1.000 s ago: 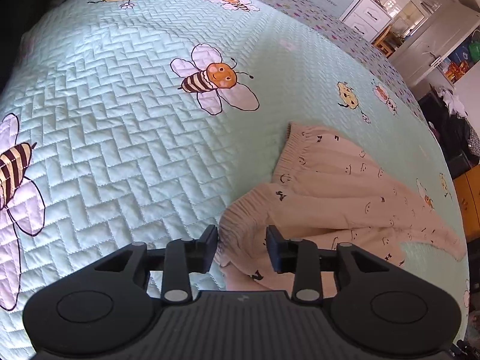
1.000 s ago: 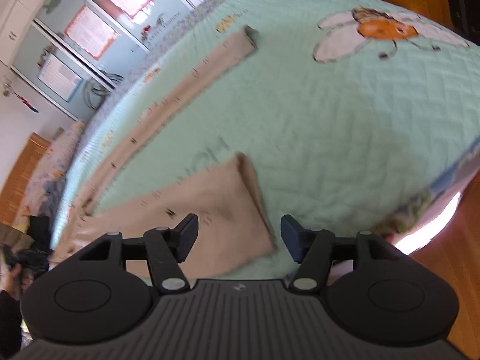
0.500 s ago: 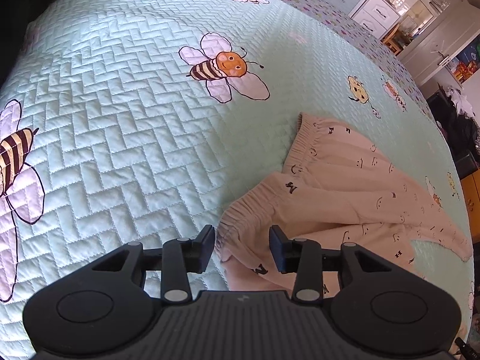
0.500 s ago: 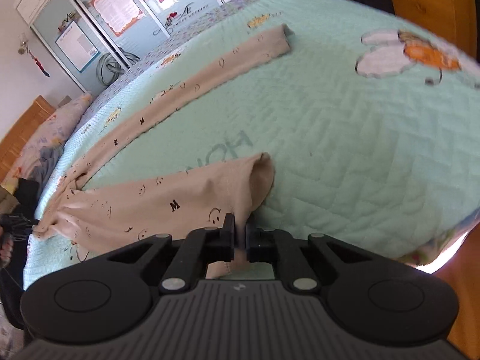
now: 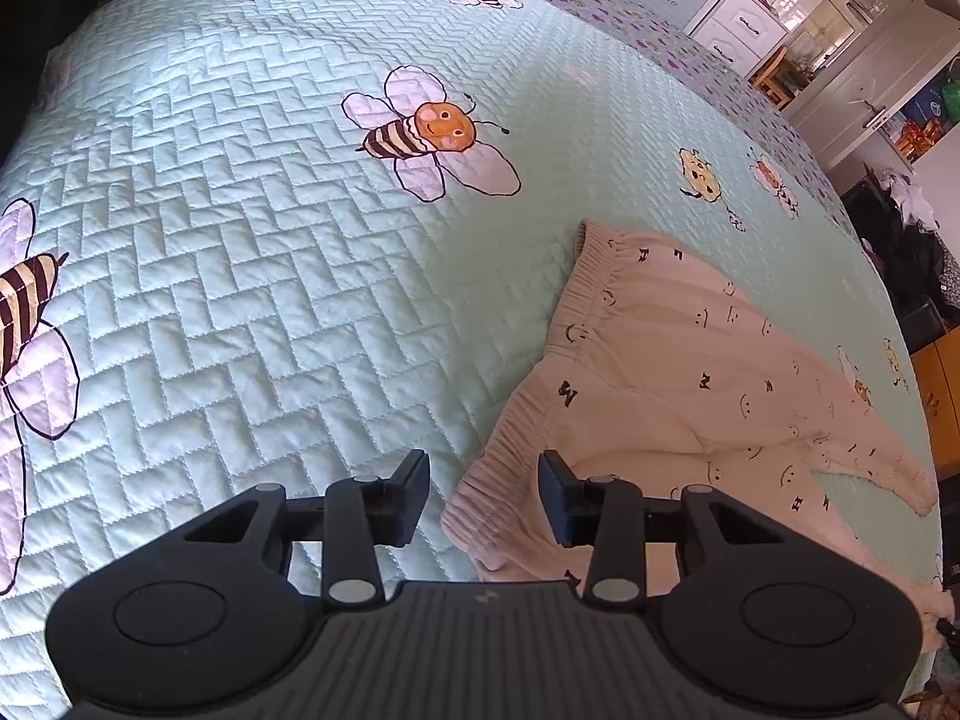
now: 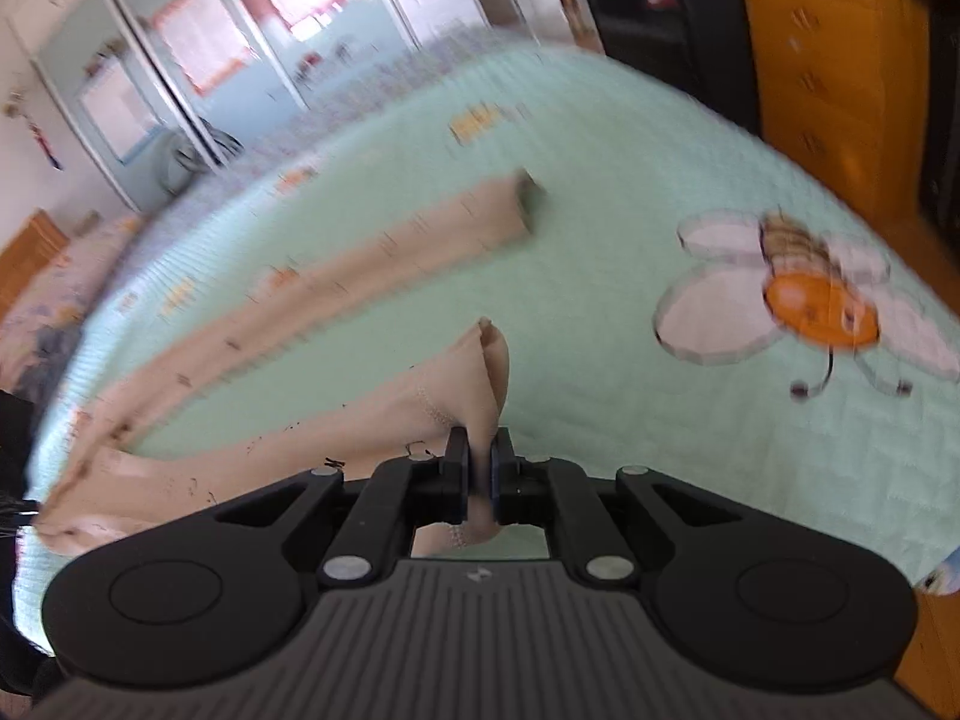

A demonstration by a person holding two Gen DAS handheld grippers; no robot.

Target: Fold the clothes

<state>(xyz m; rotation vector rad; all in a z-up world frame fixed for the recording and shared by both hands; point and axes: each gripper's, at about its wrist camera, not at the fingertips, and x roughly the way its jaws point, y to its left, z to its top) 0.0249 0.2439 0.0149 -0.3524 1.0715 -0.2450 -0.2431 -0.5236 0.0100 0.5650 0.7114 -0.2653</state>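
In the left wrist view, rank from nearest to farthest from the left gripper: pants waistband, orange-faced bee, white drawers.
1. Pants waistband: right at the left gripper, between its open jaws.
2. Orange-faced bee: mid-quilt, ahead.
3. White drawers: beyond the bed, upper right.

The right gripper (image 6: 478,468), open a second ago, now clamps the cuff of the trousers (image 6: 474,372) and lifts it off the bedspread (image 6: 600,276).

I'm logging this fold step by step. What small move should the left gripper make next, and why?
Probably close the left gripper on the waistband lying between its open fingers. The right gripper is already shut on a trouser leg's hem, so the trousers need their other end held.
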